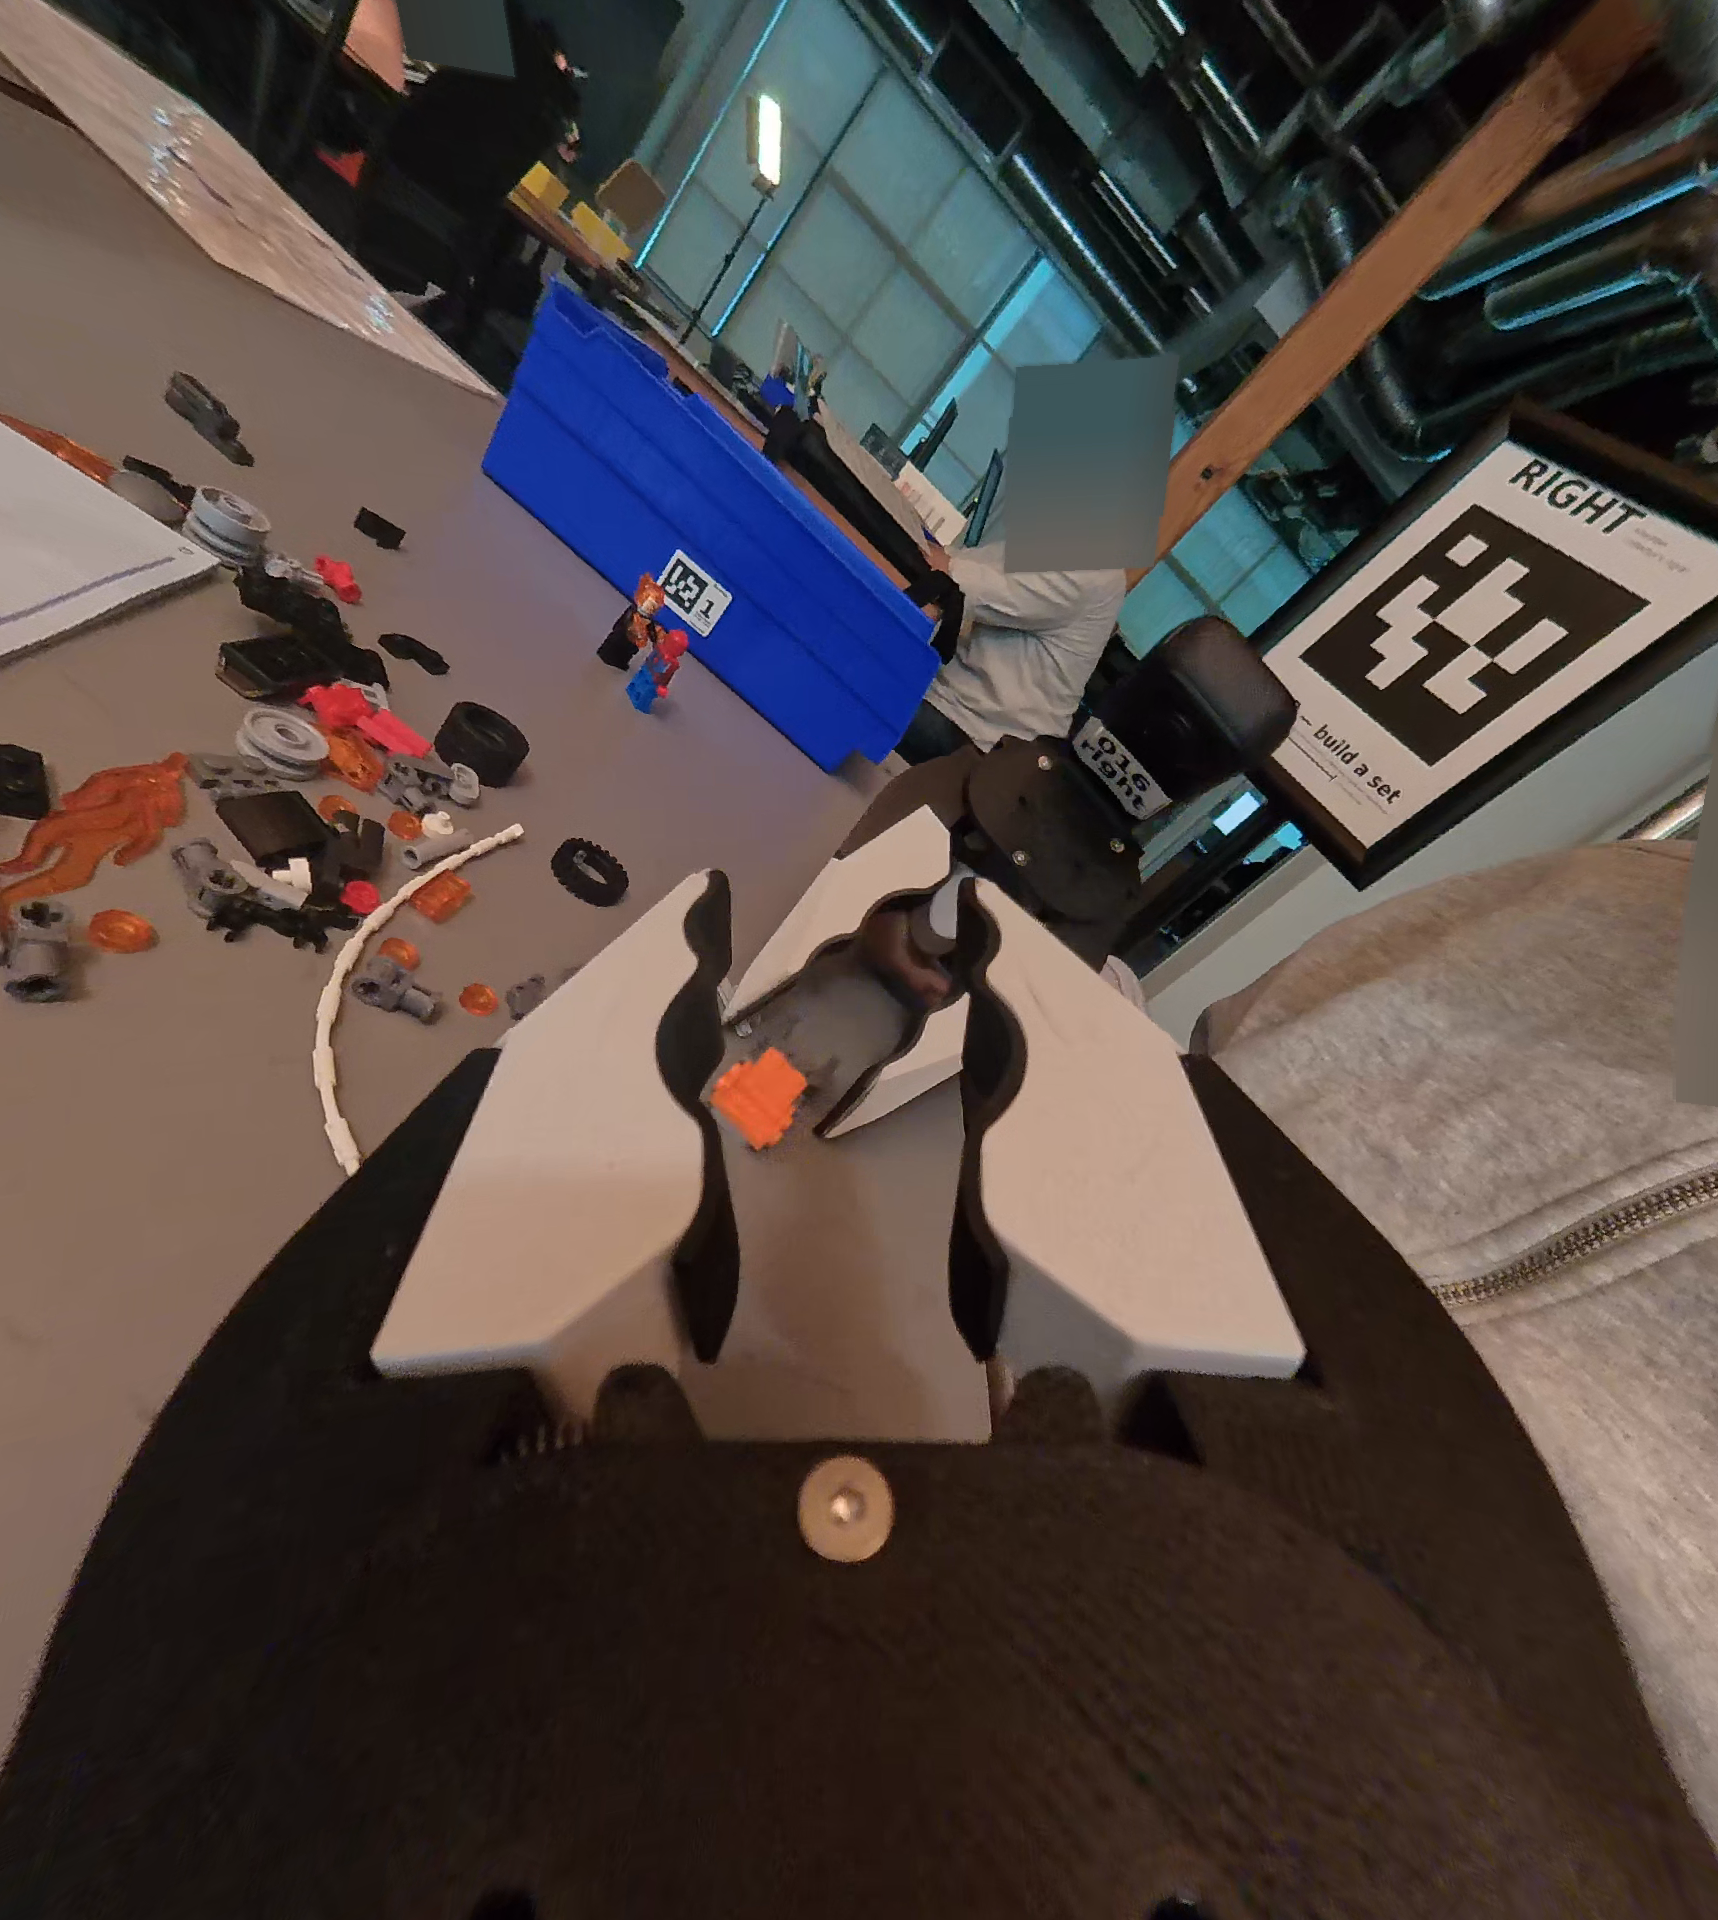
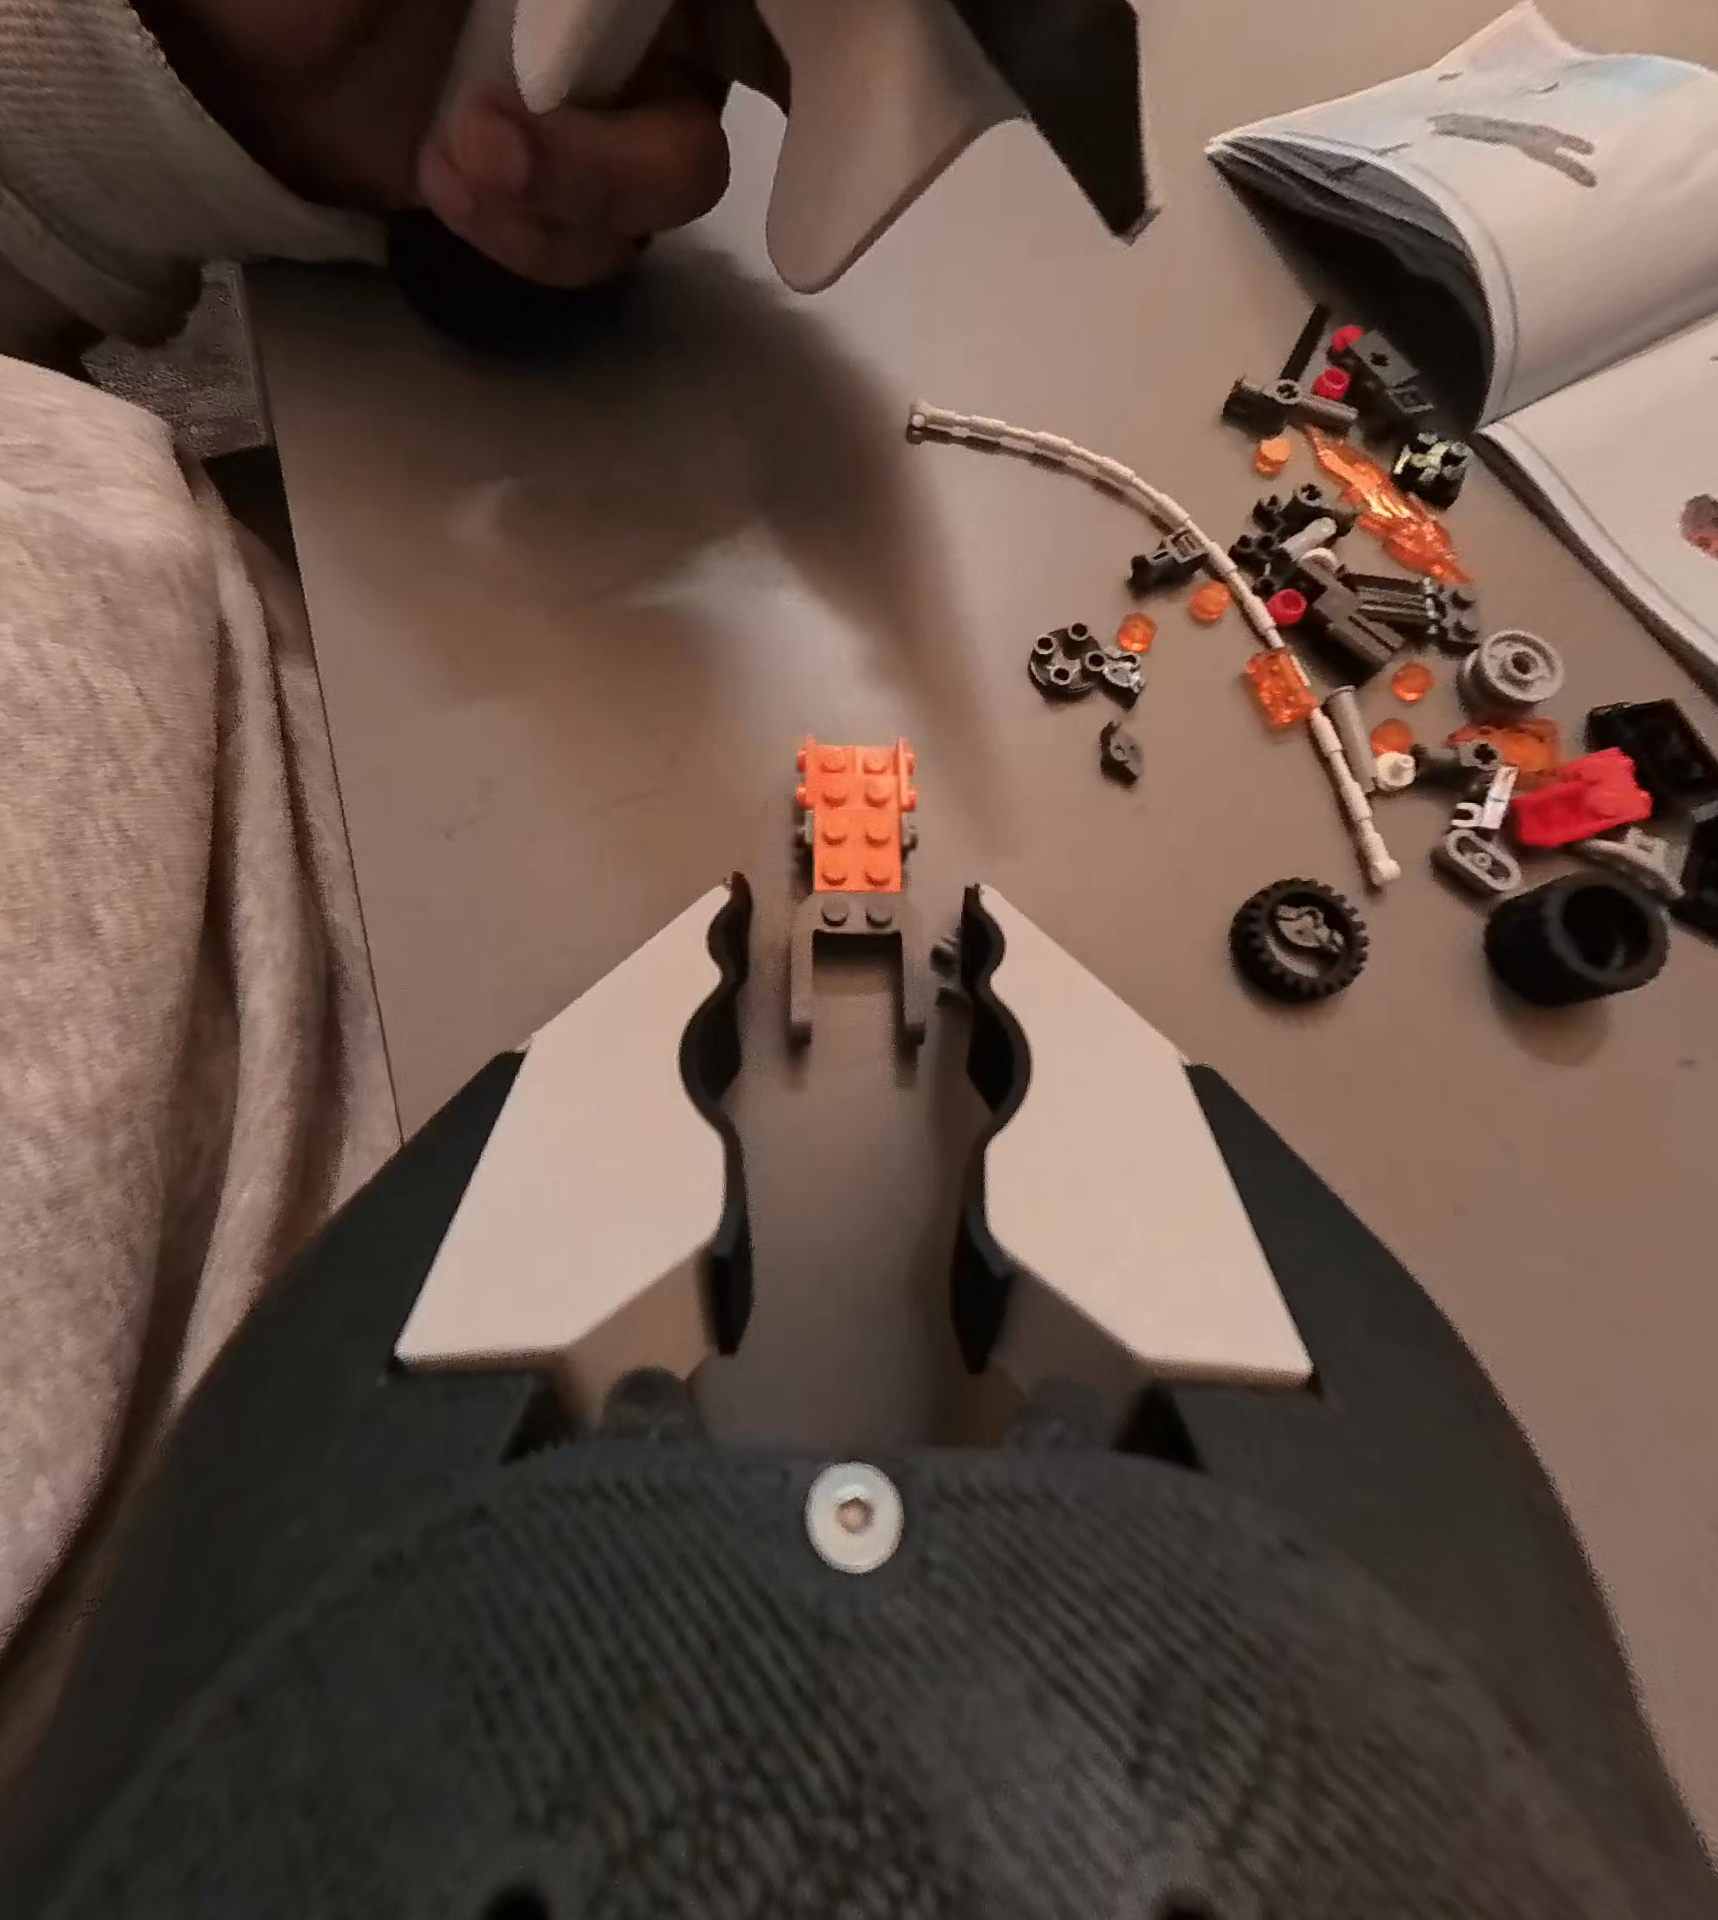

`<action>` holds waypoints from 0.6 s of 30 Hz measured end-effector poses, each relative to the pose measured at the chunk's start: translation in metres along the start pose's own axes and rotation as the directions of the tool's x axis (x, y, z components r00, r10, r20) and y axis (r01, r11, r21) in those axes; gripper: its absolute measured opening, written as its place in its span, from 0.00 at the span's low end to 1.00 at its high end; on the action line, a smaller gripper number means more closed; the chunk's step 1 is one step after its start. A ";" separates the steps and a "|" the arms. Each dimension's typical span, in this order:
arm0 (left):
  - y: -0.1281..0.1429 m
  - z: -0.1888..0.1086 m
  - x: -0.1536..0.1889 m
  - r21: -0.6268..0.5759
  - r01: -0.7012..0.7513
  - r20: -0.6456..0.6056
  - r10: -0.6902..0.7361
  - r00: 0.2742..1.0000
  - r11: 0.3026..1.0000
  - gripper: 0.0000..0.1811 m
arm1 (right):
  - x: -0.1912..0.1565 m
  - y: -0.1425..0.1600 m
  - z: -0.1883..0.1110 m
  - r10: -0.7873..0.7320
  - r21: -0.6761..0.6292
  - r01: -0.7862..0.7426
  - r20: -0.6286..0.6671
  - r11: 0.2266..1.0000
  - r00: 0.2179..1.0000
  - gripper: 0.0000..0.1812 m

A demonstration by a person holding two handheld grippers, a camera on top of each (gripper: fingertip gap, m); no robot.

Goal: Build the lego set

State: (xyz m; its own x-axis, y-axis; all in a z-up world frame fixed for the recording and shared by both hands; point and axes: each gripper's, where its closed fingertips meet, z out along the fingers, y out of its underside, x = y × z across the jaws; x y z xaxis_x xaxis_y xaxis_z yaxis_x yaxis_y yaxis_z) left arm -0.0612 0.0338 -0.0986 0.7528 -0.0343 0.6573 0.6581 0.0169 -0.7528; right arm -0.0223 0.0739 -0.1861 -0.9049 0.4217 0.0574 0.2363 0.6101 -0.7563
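A small assembly with an orange studded plate and a dark grey forked end lies on the grey table. My right gripper is open, with the forked end between its tips and a gap on each side. My left gripper is open and empty, raised above the table and facing the right one. Between its jaws the orange assembly shows, flanked by the right gripper's white fingers. One of the left gripper's fingers and the hand holding it show at the top of the right wrist view.
A pile of loose black, grey, red and orange parts lies to one side, with tyres, a white flexible hose and an open instruction booklet. Two minifigures stand before a blue bin. A grey sleeve borders the table edge. The gap from one gripper's tips to the other's is roughly 11 centimetres.
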 end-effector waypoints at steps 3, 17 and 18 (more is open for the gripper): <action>-0.001 0.000 0.000 0.004 0.005 -0.006 -0.005 1.000 1.000 0.23 | 0.004 0.001 0.000 0.034 -0.004 -0.034 0.000 0.999 0.999 0.21; -0.007 -0.004 0.010 0.031 -0.114 0.014 0.114 0.993 0.993 0.20 | 0.001 -0.002 -0.002 0.079 0.018 -0.080 0.070 0.997 0.994 0.13; -0.005 -0.003 0.010 0.024 -0.119 0.016 0.119 0.993 0.993 0.20 | 0.001 -0.001 -0.001 0.077 0.012 -0.077 0.067 0.997 0.995 0.13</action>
State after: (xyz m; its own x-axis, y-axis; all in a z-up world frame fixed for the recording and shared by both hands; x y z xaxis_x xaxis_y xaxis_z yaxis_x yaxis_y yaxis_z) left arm -0.0574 0.0306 -0.0883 0.8258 -0.0164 0.5637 0.5638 0.0447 -0.8247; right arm -0.0228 0.0743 -0.1844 -0.9059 0.4210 -0.0446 0.3014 0.5674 -0.7663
